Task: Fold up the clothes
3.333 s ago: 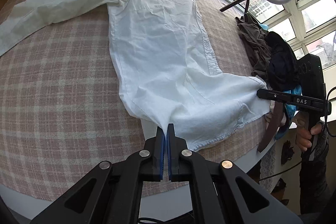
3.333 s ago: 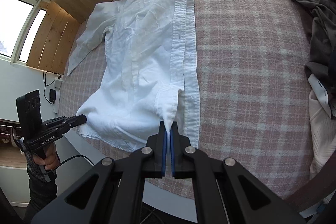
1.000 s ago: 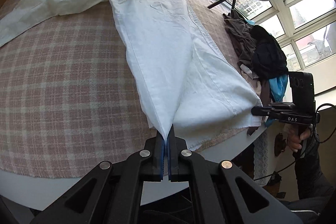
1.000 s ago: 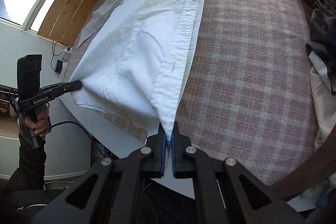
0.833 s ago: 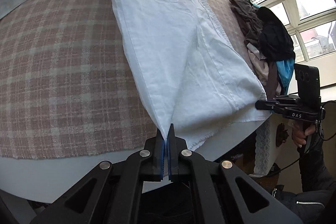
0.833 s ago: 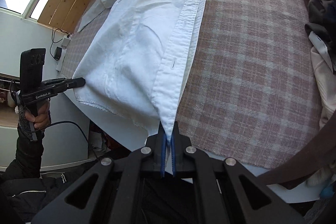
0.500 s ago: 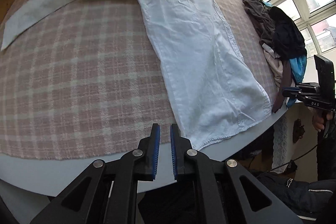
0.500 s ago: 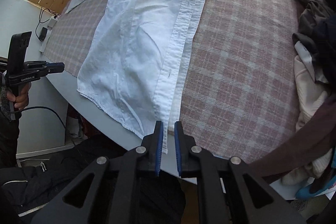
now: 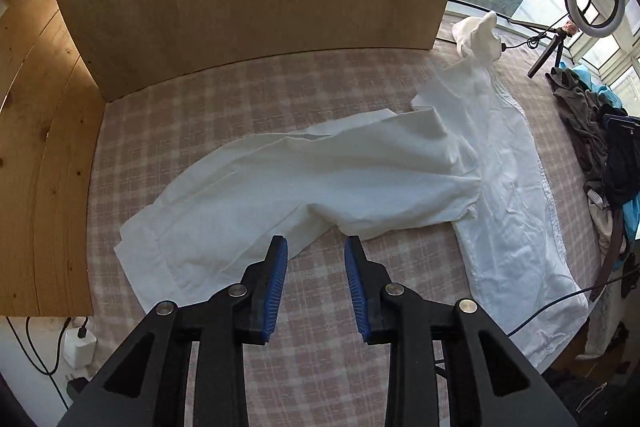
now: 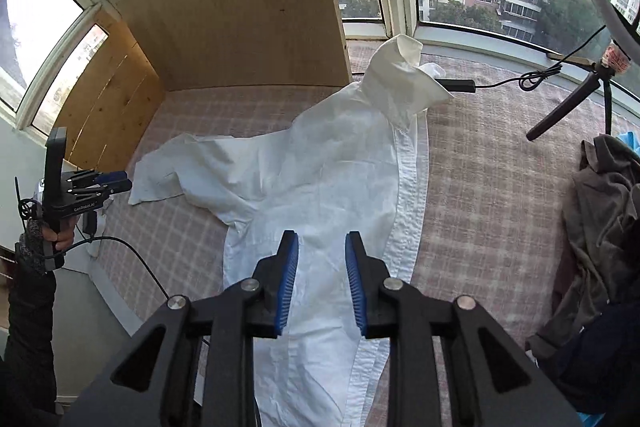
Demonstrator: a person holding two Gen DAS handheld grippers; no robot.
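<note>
While the white shirt (image 9: 400, 167) lies spread on the checked bench (image 9: 200, 115), its body runs in a long narrow strip with the button band along one edge, and one sleeve (image 9: 248, 195) sprawls out flat toward 9 o'clock in the left wrist view. By my judgement the body already sits narrowed lengthwise and the loose sleeve is the part in hand; the next move would call for a pinch on that sleeve near its cuff, so it can be carried across onto the body. The left gripper (image 9: 316, 247) hovers just short of the sleeve's lower edge, fingers spread wide and holding nothing, aimed toward 12 o'clock at the cloth. The right gripper (image 10: 322, 243) hangs over the middle of the shirt body, fingers likewise wide apart and empty, pointing up toward the collar (image 10: 404, 83) at 12 o'clock. A hand (image 10: 60, 233) grips the left tool at 9 o'clock in the right wrist view. Whether a second sleeve is tucked beneath the body I cannot tell. A heap of dark clothes (image 9: 600, 147) sits at 3 o'clock
</note>
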